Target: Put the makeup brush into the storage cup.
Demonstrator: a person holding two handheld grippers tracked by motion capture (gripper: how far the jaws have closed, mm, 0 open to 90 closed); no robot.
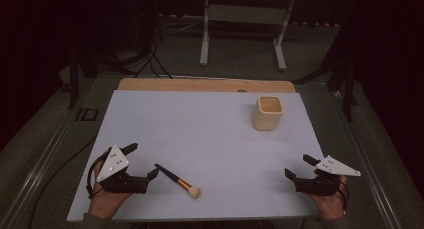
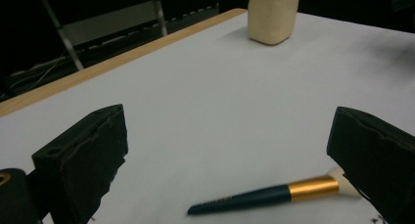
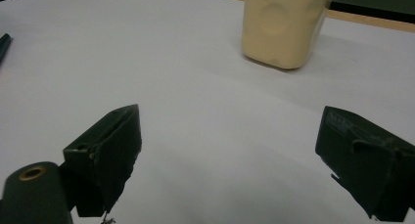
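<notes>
The left gripper [image 1: 141, 161] rests low at the near left of the white mat [image 1: 210, 134], its jaws spread wide with nothing between them; the makeup brush [image 1: 178, 181] lies flat on the mat just beside its right-hand jaw, apart from it as far as the high view shows. In the left gripper view the brush [image 2: 274, 193] lies crosswise ahead of the jaws, dark handle toward the middle, gold ferrule toward the right jaw; the bristle end slips behind that jaw and is mostly hidden, so whether the two touch cannot be told. The right gripper [image 1: 299, 166] sits at the near right, well apart from the brush, jaws likewise wide and empty. The cream cup [image 1: 267, 113] stands upright far ahead of both, nearer the right gripper; its rim is cut off at the top edge of both gripper views, and its inside is too dim to make out from above. Beyond the mat the room is dark; only a pale stand [image 1: 243, 19] shows clearly.
</notes>
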